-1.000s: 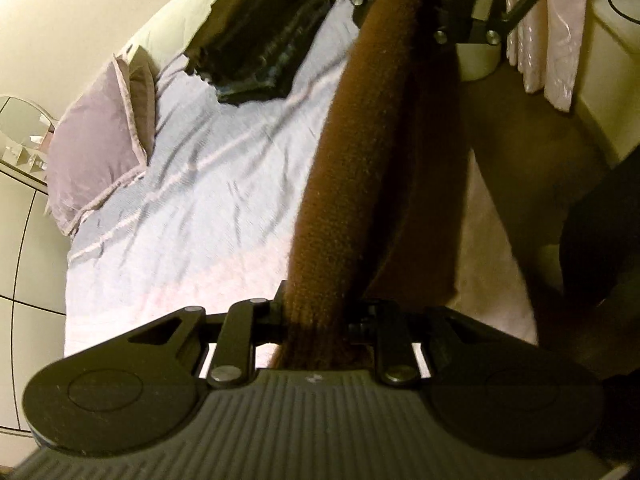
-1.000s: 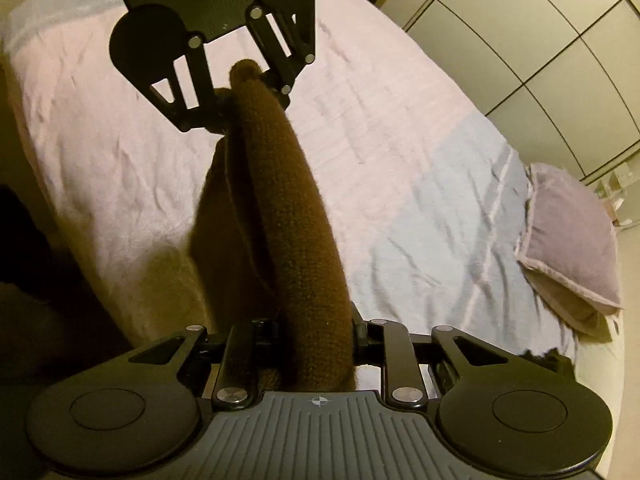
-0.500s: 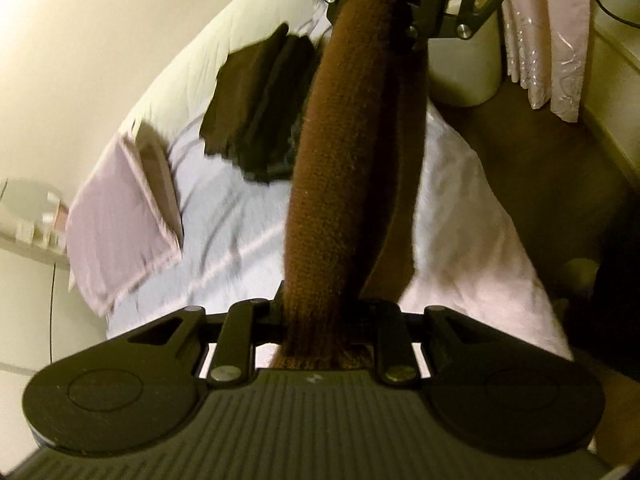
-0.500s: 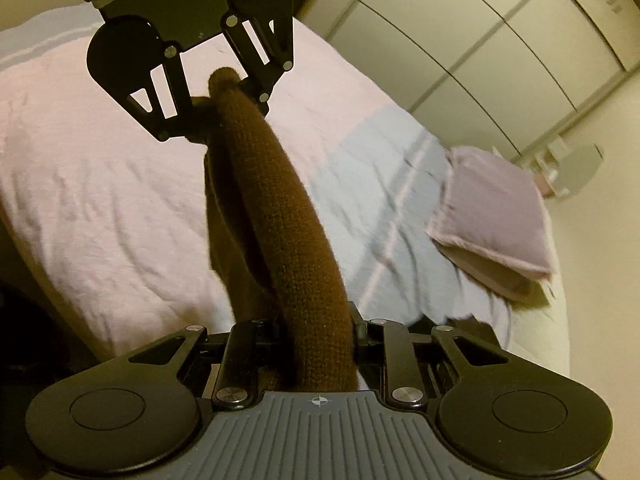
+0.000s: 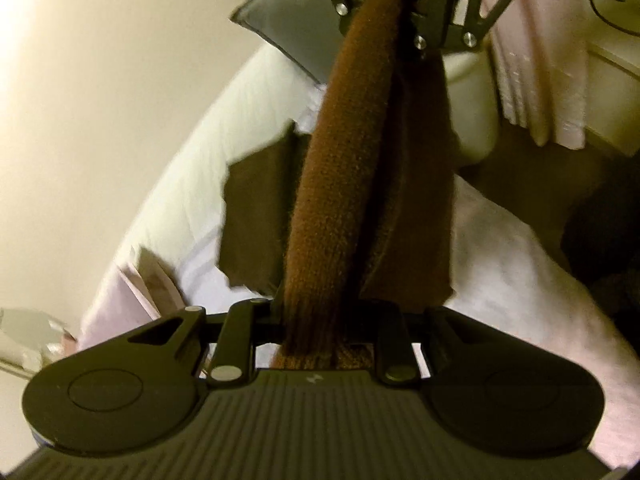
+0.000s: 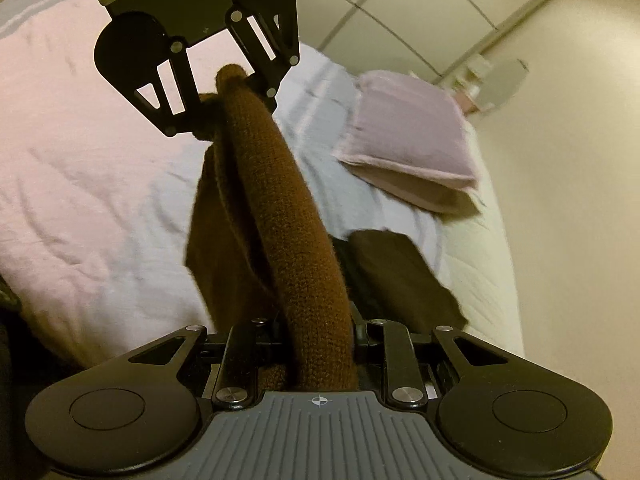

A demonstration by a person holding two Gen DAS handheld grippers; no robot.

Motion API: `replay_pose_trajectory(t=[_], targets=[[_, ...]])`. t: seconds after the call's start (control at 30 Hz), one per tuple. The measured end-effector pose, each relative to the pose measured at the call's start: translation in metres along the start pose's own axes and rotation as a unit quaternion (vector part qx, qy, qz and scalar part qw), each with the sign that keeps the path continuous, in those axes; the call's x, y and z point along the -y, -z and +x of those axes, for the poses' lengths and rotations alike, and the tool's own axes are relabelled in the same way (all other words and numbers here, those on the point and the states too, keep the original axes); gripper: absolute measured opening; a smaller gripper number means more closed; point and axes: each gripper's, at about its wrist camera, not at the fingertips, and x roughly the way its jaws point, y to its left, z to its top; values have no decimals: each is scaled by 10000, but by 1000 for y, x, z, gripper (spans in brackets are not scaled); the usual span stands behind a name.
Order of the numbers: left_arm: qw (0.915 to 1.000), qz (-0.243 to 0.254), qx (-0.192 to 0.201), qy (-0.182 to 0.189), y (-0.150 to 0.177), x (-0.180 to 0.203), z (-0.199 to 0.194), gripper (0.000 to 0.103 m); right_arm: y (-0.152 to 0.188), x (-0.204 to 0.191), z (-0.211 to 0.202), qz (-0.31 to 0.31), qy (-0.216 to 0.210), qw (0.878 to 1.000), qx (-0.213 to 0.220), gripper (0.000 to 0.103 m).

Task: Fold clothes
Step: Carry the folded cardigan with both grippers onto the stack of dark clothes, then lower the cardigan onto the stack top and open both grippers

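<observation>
The brown knit garment [image 5: 340, 184] is covering both grippers' fingertips and hiding the middle of the dark folded stack [image 6: 396, 276] on the bed. Motion is blurring the lilac pillow [image 6: 412, 136] and a pale object at the left view's edge, too smeared to identify.

Brown knit garment [image 5: 340, 184], black tongs [image 6: 316, 344], pink-and-lilac bedspread [image 6: 80, 168], mauve pillow [image 6: 408, 132].

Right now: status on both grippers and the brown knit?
Left gripper and right gripper both shut on brown knit garment, stretched between them above bed. Dark folded pile below. Nothing blocking.
</observation>
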Motion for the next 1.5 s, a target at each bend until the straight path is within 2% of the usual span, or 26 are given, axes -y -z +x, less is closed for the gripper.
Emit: replay_pose_trajectory(t=[0.17,0.3,0.37,0.5,0.6,0.63,0.7,0.77,0.8,0.87,0.93,1.0,1.07,1.13,1.17,1.27,1.4,1.5], targets=[[9994,-77,104,-320,-36,-70,58,20,20,85,33,-45,232,9996,144,23],[9959,-384,-55,-818,-64,-144,114,20,34,175,77,-332,434,9974,477,23],[9923,-462,-183,-1139,-77,-179,145,20,40,223,103,-507,615,9943,707,23],[9836,-576,-598,-1604,-87,-208,211,20,58,285,163,-1031,958,9830,1183,23],[9829,-548,-955,-1479,-74,-183,277,20,88,290,220,-1310,740,9801,1298,25],[9834,-603,-1082,-1326,-67,-167,301,21,100,287,242,-1345,598,9807,1287,25],[9832,-717,-1383,-951,-50,-129,349,22,130,267,287,-1373,162,9845,1083,27],[9821,-801,-1598,-589,-38,-92,380,25,159,240,324,-1534,-396,9846,734,28],[9813,-814,-1682,-470,-33,-75,393,24,172,228,335,-1613,-534,9833,655,29],[9816,-703,-1613,-742,-29,-64,388,24,186,222,330,-1609,-430,9827,807,31],[9814,-725,-1553,-868,-25,-63,378,35,193,228,320,-1505,-385,9843,833,39],[9792,-870,-1597,-898,-19,-68,370,37,193,235,318,-1573,-359,9840,760,44],[9773,-991,-1676,-835,-14,-71,367,31,198,235,315,-1700,-352,9821,727,44],[9752,-1108,-1748,-780,-10,-75,364,22,203,240,314,-1575,-467,9843,645,43],[9748,-1151,-1736,-801,-10,-76,360,21,202,240,317,-1474,-535,9859,580,37],[9733,-1279,-1701,-864,-10,-80,350,19,191,243,316,-1248,-619,9892,454,30],[9725,-1377,-1688,-827,-13,-75,346,18,190,257,292,-926,-572,9923,585,30],[9725,-1331,-1737,-799,-23,-67,355,19,197,245,306,-1163,-675,9902,391,31]])
